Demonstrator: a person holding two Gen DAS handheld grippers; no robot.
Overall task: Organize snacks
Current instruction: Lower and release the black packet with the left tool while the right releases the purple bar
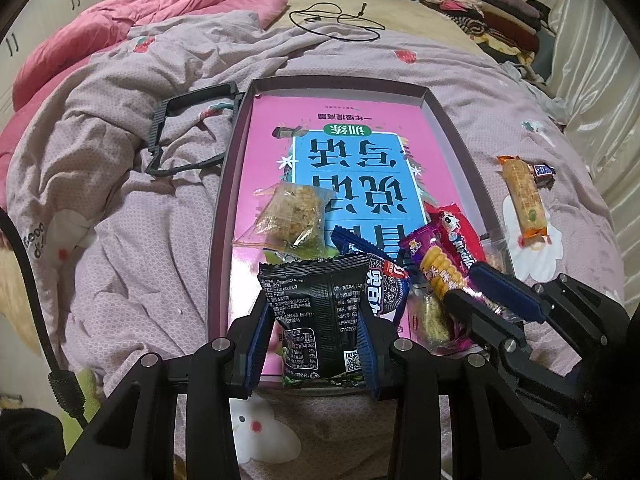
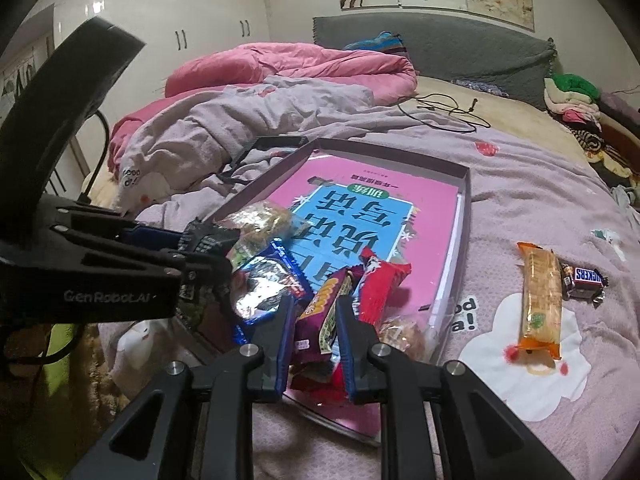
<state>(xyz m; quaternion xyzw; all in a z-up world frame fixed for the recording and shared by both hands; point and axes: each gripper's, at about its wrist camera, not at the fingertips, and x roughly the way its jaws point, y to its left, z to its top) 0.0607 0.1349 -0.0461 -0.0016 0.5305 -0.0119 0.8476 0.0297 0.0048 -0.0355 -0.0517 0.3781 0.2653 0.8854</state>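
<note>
Left gripper (image 1: 316,332) clamps black crinkly foil snack packet (image 1: 320,312) over shallow mauve cardboard tray (image 1: 452,128); right gripper (image 2: 312,340) pinches purple plastic biscuit pack (image 2: 320,320), probably firmly.

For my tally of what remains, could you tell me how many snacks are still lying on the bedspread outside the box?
2: a long orange-wrapped bar to the right of the box, and a Snickers touching its far right side. None seem hidden.

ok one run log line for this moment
left gripper: shut on black snack packet | right gripper: shut on purple biscuit pack | tray: several snacks | outside: orange bar, snickers
</note>
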